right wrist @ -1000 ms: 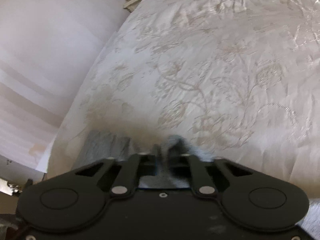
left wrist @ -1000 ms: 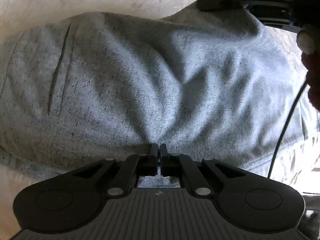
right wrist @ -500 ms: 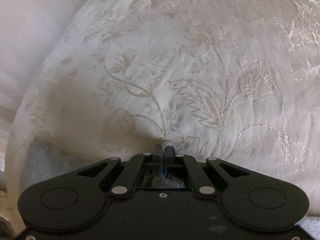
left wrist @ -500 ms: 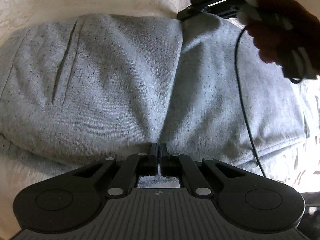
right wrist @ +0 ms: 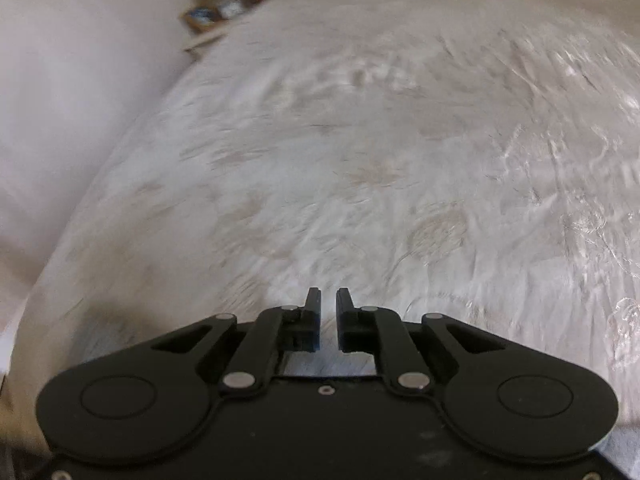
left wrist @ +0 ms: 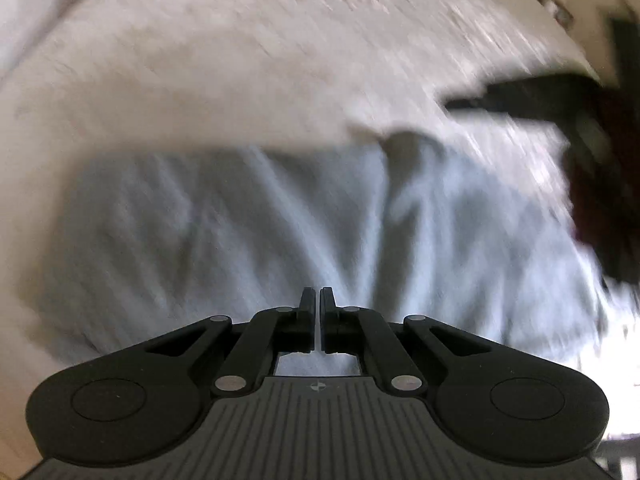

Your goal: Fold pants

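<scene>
Although both views are smeared by motion blur, the main facts can be read. The grey pants point(left wrist: 248, 232) lie as a broad folded mass on the white embroidered bedspread point(left wrist: 224, 60), filling the middle of the left wrist view, with creases running down toward the camera. The left gripper point(left wrist: 316, 300) sits low over the near part of the cloth, its two fingers drawn almost together with only a thin slit between them; whether any fabric is pinched there cannot be told. The right gripper point(right wrist: 328, 300) has its fingers parted by a narrow, clear gap with nothing held between them, and it points across bare bedspread point(right wrist: 360, 160). In the left wrist view the same tool point(left wrist: 532, 98) appears as a dark shape beyond the pants' far right edge, apart from the cloth.
</scene>
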`<state>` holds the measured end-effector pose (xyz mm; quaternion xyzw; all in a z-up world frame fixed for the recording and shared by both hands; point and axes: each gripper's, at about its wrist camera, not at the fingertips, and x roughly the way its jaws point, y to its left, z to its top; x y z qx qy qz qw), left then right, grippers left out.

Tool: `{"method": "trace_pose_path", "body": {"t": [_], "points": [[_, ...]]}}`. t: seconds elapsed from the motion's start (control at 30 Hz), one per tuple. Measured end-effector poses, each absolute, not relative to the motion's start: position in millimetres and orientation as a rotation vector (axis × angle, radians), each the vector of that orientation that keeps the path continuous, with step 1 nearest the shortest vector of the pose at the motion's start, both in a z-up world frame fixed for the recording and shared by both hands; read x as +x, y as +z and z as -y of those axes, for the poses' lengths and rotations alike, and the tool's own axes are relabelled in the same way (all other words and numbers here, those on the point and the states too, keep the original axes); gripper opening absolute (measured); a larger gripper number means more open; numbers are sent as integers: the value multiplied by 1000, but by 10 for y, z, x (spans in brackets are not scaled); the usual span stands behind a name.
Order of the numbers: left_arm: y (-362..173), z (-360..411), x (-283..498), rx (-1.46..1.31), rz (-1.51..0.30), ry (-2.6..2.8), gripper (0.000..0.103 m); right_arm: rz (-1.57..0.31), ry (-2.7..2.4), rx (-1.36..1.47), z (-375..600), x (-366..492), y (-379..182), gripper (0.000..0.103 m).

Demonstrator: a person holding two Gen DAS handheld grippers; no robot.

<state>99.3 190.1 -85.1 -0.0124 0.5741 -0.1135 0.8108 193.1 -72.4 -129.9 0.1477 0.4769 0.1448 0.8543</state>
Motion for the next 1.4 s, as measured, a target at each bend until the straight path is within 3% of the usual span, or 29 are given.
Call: {"method": "trace_pose_path", "body": {"t": [0.2,0.3,0.57,0.77,0.87,1.13,1.4], "points": [[-1095,-2179,1092,-13,-1263,-66,3,-1128,293,160,469,1706,-1707,8],[-1213,-2384,904,-43,-1324,-7,3,-1225,110,235,716,1690,-2003,0],[-1058,-2328,612,-17,-1290,-60,3,-1129,374,223,551,1123,-1592,8],[-1212,-2235,553,5,-1344,-28,3,-1342,603,122,181,443,-1849,8],[-1182,-2209,558,23,-1370,-15,3,-1350,657,87,181,166,-1803,8],[-978,-1379,716,45,-1259,-165,3,-1163,336,330,1134,94,-1474,12],[-1157,-290,435,68,-1282,-298,3,-1072,-26,306,2653,-320,-1509,14]]}}
